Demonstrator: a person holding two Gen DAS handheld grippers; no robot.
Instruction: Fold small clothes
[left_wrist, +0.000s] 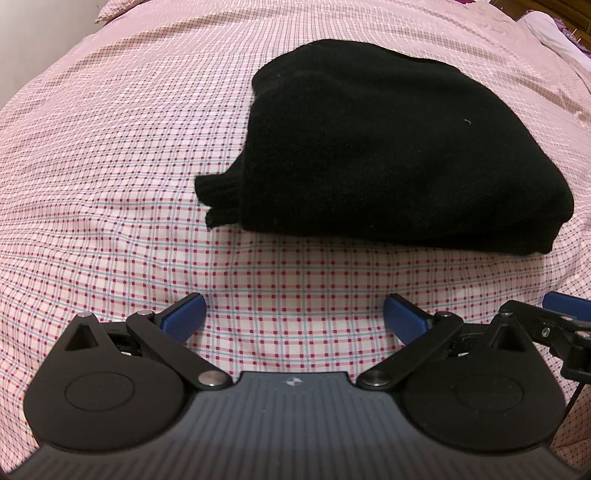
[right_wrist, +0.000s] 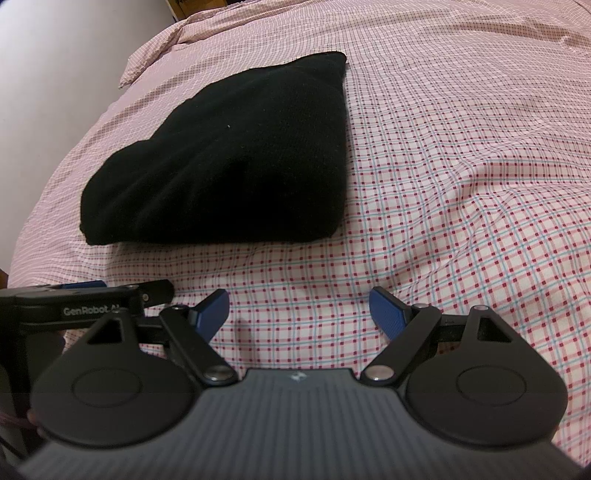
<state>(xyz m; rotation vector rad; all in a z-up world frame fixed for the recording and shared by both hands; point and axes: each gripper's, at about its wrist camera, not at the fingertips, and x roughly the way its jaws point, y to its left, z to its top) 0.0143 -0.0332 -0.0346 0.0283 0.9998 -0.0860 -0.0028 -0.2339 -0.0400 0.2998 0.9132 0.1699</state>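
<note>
**Legible text: one marking**

Right wrist view: white lettering "GenRobot AI", last letters partly hidden, on the black body of the left gripper (right_wrist: 155, 290), just left of the right gripper's left finger. Left wrist view: nothing readable.

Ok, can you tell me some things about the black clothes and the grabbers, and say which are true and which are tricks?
1. The black sweater is folded into a bundle. True.
2. The left gripper is squeezing the sweater. False: it is open, with only the sheet between its fingers.
3. The sweater lies on a checked bedsheet. True.
4. The right gripper is shut tight. False: its blue fingers stand wide apart.
5. A ribbed cuff sticks out of the bundle's side. True.
</note>
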